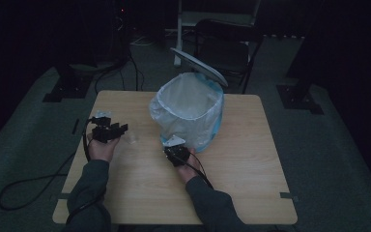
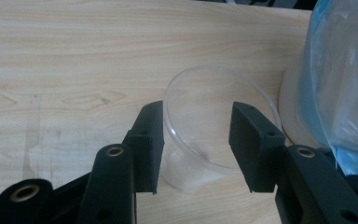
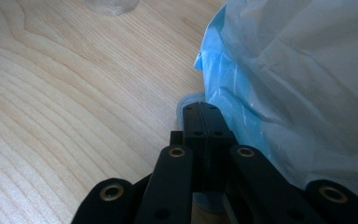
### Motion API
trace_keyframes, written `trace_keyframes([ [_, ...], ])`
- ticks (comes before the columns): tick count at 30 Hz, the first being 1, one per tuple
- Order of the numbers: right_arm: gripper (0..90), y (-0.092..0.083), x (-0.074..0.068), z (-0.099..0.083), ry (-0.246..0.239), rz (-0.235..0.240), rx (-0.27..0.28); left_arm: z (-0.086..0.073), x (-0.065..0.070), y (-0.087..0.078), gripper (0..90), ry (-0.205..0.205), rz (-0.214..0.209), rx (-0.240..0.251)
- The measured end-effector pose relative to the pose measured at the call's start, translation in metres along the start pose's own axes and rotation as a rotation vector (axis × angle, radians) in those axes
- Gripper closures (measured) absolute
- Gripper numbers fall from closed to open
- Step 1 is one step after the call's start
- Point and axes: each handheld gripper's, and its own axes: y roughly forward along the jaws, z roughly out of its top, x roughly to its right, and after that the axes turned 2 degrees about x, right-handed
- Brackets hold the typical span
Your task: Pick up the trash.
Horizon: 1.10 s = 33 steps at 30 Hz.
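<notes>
Clear round plastic cup [image 2: 214, 135] is lying tilted on the light wooden bench [image 1: 140, 193], left of the bin, its open mouth facing my left claw [image 2: 198, 144]. I am holding that claw's black jaws spread apart on either side of the cup, and I cannot tell whether they are touching its wall. Moving rightward, the white bin lined with a pale blue plastic bag [image 1: 188, 108] is standing mid-bench, its white lid [image 1: 198, 65] tipped up behind it. My right claw [image 3: 204, 116] is pointing at the bin's base, jaws pressed together with nothing between them, just beside the blue bag.
</notes>
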Motion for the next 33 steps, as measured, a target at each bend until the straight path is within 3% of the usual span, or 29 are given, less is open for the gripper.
trace_keyframes([
  [8, 90.0, 0.0, 0.0, 0.0, 0.006, 0.004, -0.002, 0.003, -0.002, 0.005, 56.4, -0.009, 0.007, -0.004],
  [17, 90.0, 0.0, 0.0, -0.001, 0.005, 0.003, 0.0, -0.001, 0.002, 0.003, 74.1, 0.025, 0.003, -0.029],
  [26, 90.0, 0.0, 0.0, -0.001, -0.008, -0.002, 0.009, -0.013, 0.001, -0.002, 84.5, 0.027, 0.003, -0.033],
  [33, 90.0, 0.0, -0.001, -0.001, 0.005, -0.001, 0.001, -0.026, 0.003, -0.008, 85.8, 0.043, -0.009, -0.042],
])
